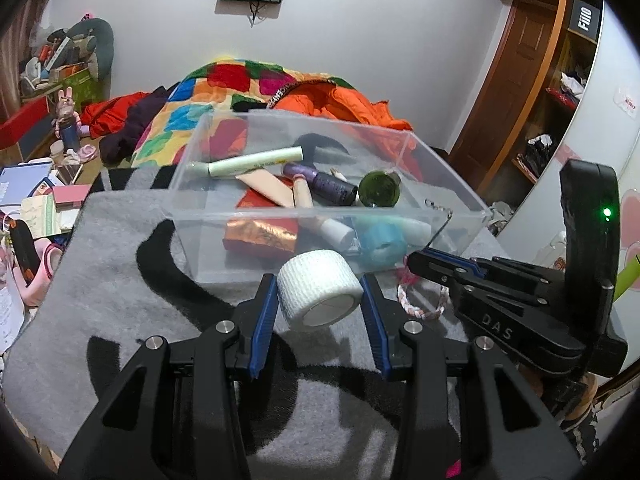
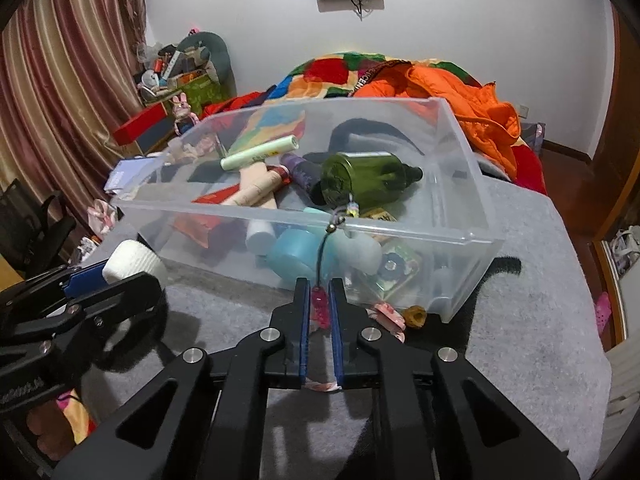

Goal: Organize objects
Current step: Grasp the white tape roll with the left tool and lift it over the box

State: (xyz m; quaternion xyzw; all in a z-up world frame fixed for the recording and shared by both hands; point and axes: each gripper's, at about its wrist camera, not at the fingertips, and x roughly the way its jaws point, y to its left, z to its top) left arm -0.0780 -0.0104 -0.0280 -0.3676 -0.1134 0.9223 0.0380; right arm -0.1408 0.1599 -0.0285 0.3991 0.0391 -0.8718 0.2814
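Note:
A clear plastic bin (image 1: 460, 196) (image 2: 476, 216) sits on a grey blanket and holds a green bottle (image 2: 368, 178), a pale green tube (image 1: 256, 162), a purple bottle, a blue tape roll (image 2: 298, 256) and other small items. My left gripper (image 1: 320, 296) is shut on a white bandage roll (image 1: 320, 286), just in front of the bin's near wall; the roll also shows in the right wrist view (image 2: 134, 262). My right gripper (image 2: 319, 304) is shut on a pink charm (image 2: 320, 306) with a dark cord and bell that runs up to the bin's rim.
A pink-and-white braided band (image 1: 420, 308) lies on the blanket (image 1: 120, 300) by the right gripper. A small walnut-like object (image 2: 415, 315) and a patterned scrap lie before the bin. A colourful quilt and orange jacket (image 2: 472, 96) lie behind. Clutter fills the left side.

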